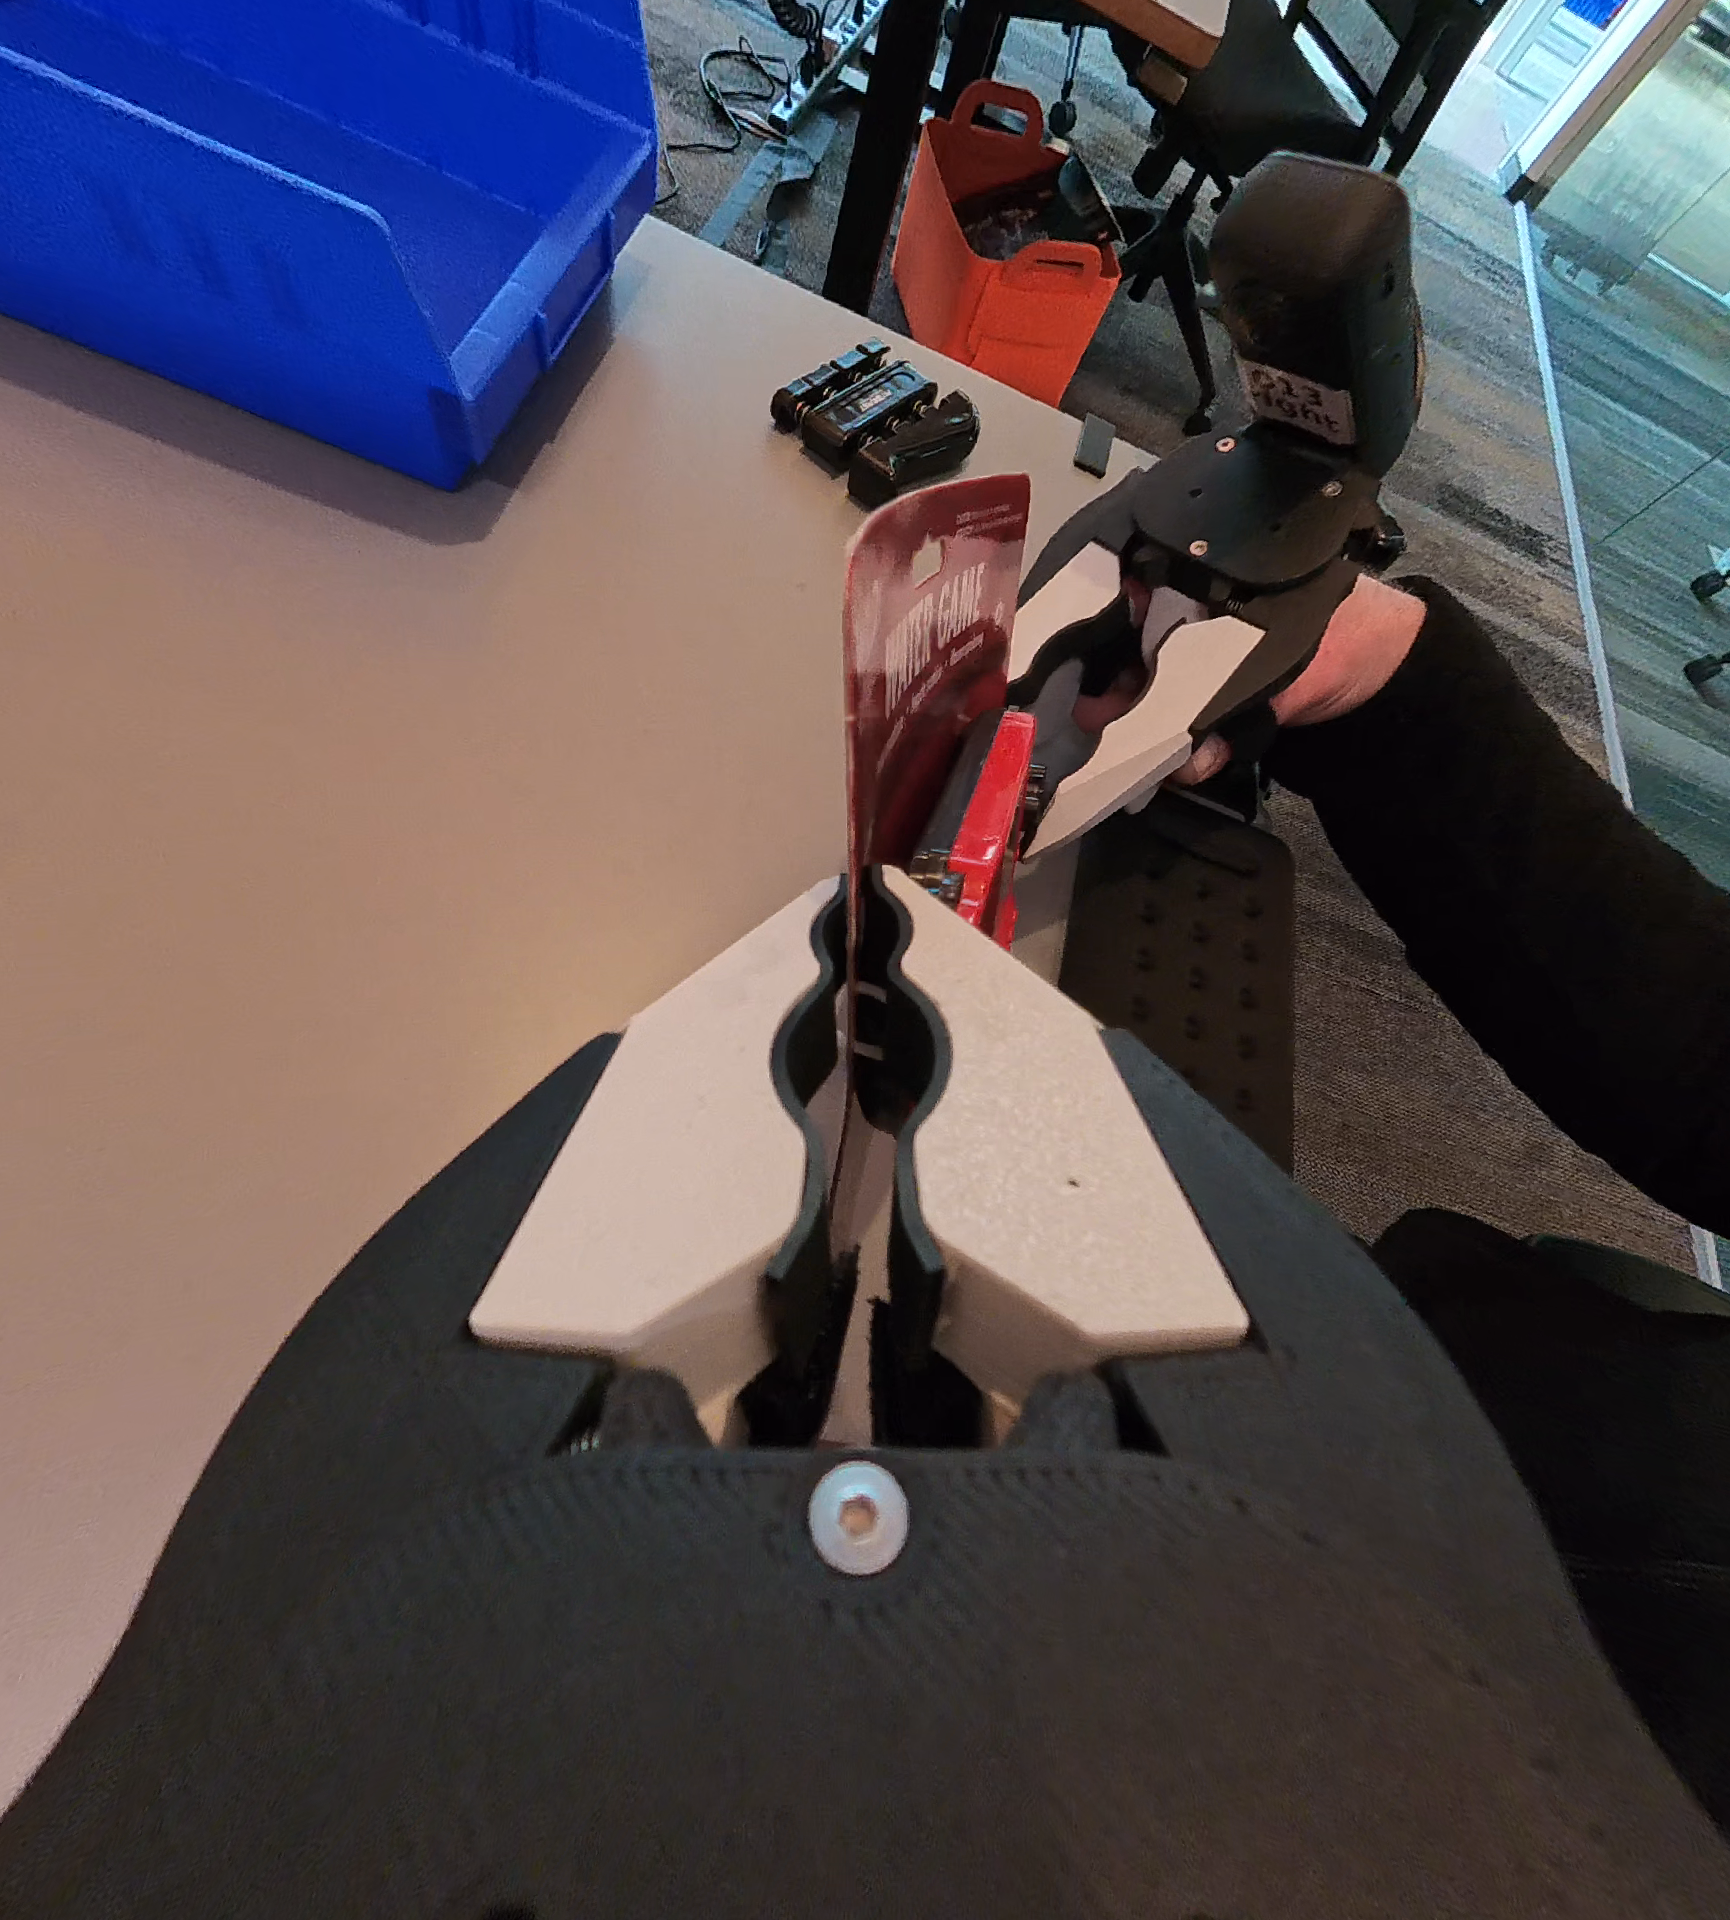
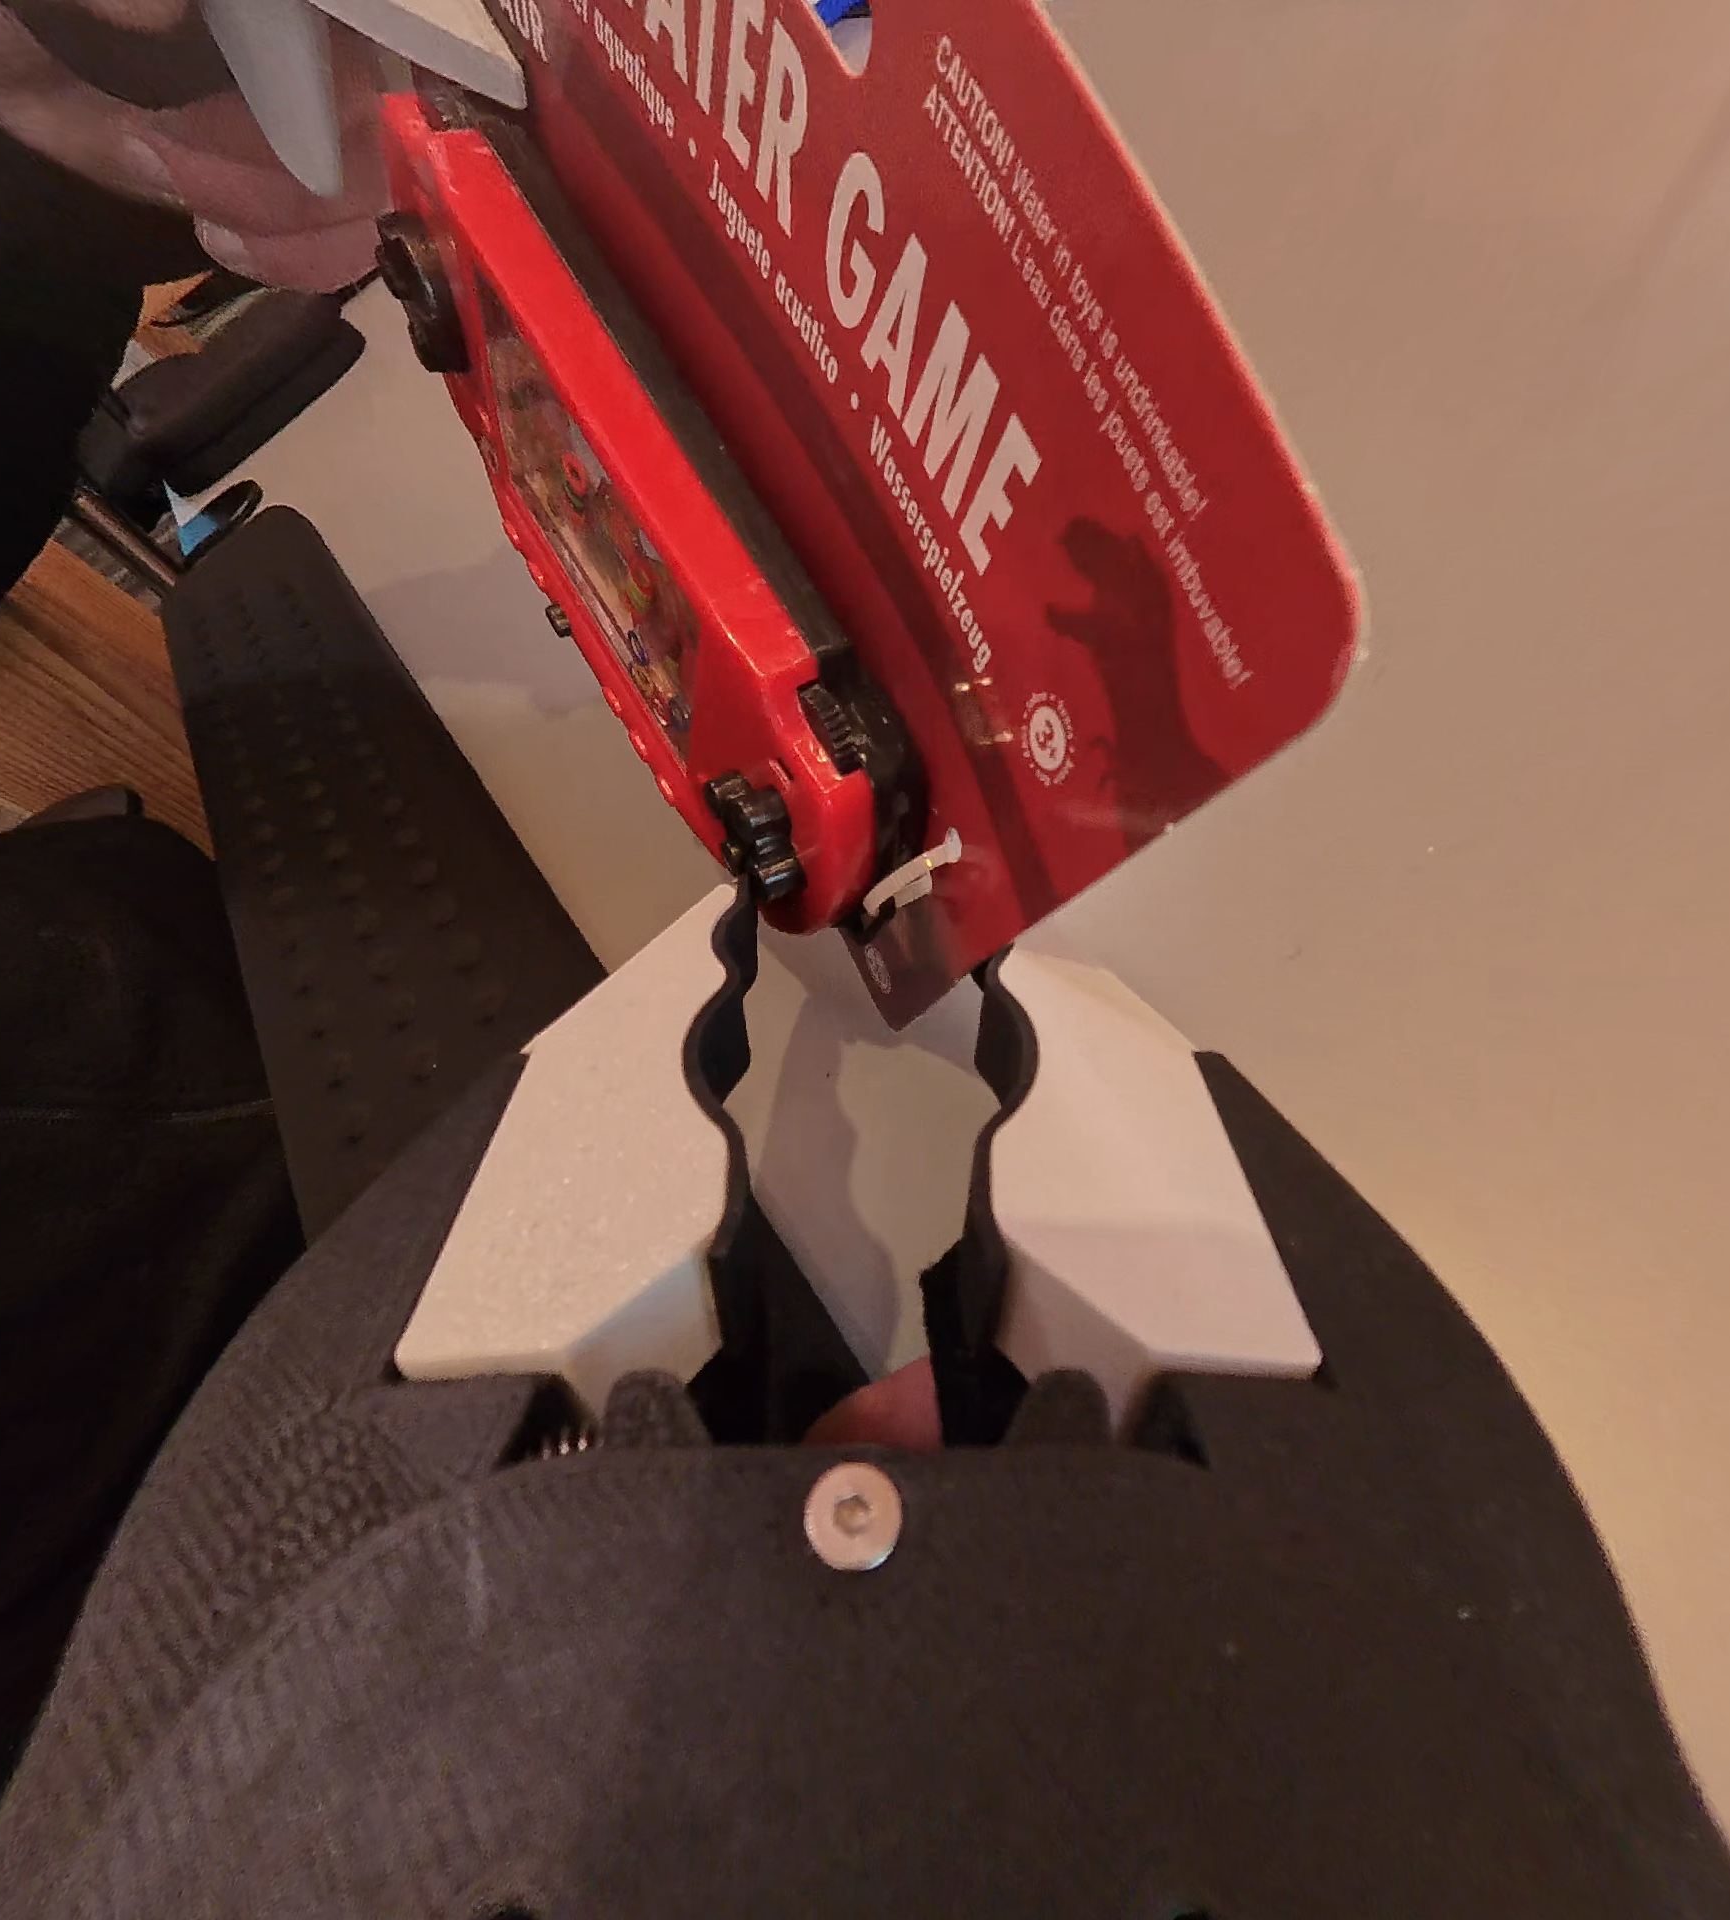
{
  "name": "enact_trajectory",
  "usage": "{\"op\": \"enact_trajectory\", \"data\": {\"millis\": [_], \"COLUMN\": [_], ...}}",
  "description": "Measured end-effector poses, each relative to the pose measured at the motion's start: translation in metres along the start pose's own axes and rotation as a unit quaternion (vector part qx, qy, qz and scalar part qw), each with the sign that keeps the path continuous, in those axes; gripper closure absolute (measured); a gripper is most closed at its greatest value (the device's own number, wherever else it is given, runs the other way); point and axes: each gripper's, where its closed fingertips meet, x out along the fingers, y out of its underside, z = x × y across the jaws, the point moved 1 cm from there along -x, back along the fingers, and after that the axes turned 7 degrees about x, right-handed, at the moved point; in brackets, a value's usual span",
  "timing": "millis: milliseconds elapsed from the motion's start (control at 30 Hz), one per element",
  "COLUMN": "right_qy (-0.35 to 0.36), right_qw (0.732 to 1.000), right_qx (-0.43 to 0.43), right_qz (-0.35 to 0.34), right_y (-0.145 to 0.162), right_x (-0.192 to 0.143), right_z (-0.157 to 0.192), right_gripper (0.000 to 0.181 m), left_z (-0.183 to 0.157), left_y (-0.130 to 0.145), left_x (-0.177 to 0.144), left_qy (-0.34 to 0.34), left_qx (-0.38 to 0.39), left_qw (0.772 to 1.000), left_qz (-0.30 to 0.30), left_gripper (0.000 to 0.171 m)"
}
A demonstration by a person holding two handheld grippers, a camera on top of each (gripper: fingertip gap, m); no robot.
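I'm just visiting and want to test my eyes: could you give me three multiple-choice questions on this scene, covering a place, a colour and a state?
1. Where does the blue bin stand?
A on the table
B on the floor
C on a chair

2. What colour is the toy's backing card?
A green
B dark red
C yellow

3. How is the left gripper?
A wide open, empty
B out of sight
C shut on the card's edge

Answers: 1 A, it rests on the tabletop; 2 B, both views show dark red; 3 C, its fingers pinch the card.
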Motion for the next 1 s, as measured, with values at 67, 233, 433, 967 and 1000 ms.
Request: {"op": "enact_trajectory", "data": {"millis": [67, 233, 433, 967, 1000], "right_qy": [-0.006, -0.029, -0.035, -0.149, -0.149], "right_qw": [1.0, 0.999, 0.998, 0.981, 0.98], "right_qx": [0.004, 0.009, 0.008, 0.036, 0.037], "right_qz": [-0.002, -0.031, -0.043, -0.122, -0.129], "right_y": [-0.001, -0.009, -0.013, -0.038, -0.04], "right_x": [-0.001, -0.007, -0.002, -0.012, -0.013], "right_z": [0.0, 0.007, 0.011, 0.042, 0.043], "right_gripper": [0.144, 0.147, 0.147, 0.141, 0.143], "left_z": [0.0, 0.003, 0.011, 0.01, 0.01], "left_y": [0.0, 0.004, 0.025, 0.035, 0.035], "left_x": [0.001, -0.001, -0.003, -0.019, -0.02], "left_qy": [0.002, 0.008, 0.024, 0.076, 0.076], "left_qx": [-0.002, -0.011, -0.047, -0.093, -0.096], "left_qw": [1.0, 1.0, 0.994, 0.969, 0.967], "left_qz": [-0.003, -0.025, -0.099, -0.218, -0.223], "left_gripper": [0.171, 0.171, 0.171, 0.171, 0.171]}}
